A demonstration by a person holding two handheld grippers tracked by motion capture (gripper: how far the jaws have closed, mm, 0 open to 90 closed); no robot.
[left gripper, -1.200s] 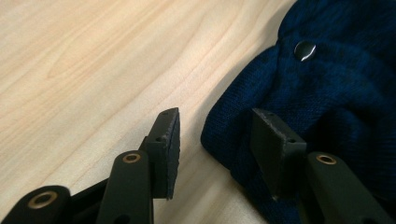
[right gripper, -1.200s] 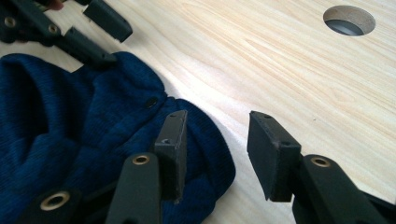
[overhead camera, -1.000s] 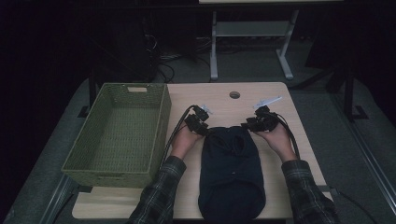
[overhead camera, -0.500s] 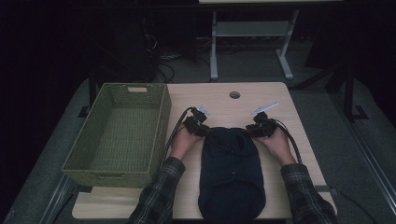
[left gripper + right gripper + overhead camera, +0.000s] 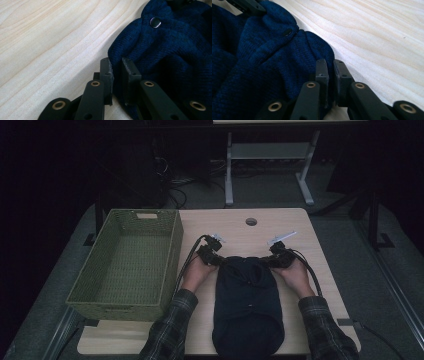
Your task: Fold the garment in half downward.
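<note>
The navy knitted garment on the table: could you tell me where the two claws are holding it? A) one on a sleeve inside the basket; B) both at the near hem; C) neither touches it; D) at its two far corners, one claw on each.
D: the left claw and the right claw each pinch the edge of the navy garment at its far end.

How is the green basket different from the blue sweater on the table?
The green basket is a stiff woven box that stands up with open walls; the blue sweater is soft knit cloth lying flat.
The basket sits alone at the table's left, untouched; the sweater lies in the middle with the left tool and the right tool each pinching a far corner.
The sweater has buttons; the basket has a handle slot.
Both rest on the wooden table.
</note>
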